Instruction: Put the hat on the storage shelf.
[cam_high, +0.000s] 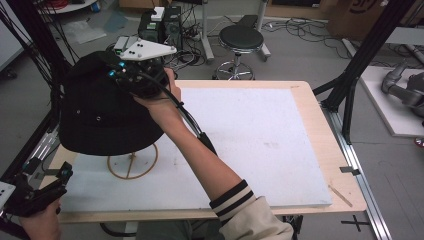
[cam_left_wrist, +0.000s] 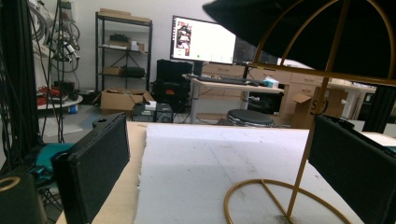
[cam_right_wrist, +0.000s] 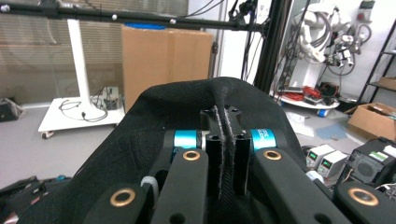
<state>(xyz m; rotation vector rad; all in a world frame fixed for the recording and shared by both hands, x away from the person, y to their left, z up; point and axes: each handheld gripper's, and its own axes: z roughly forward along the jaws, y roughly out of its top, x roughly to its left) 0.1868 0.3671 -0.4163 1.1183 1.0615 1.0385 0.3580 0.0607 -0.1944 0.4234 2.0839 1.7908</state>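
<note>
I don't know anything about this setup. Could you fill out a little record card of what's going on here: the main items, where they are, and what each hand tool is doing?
Main item: black hat, sitting over the top of a gold wire stand
Surface: white board on a wooden table
Right gripper: jaws shut, pinching a fold of the hat's fabric at its crown
Left gripper: jaws open, holding nothing, low at the table's near left corner, facing the stand
Background: black stool on the floor beyond the table

No text here is sharp enough to read.
</note>
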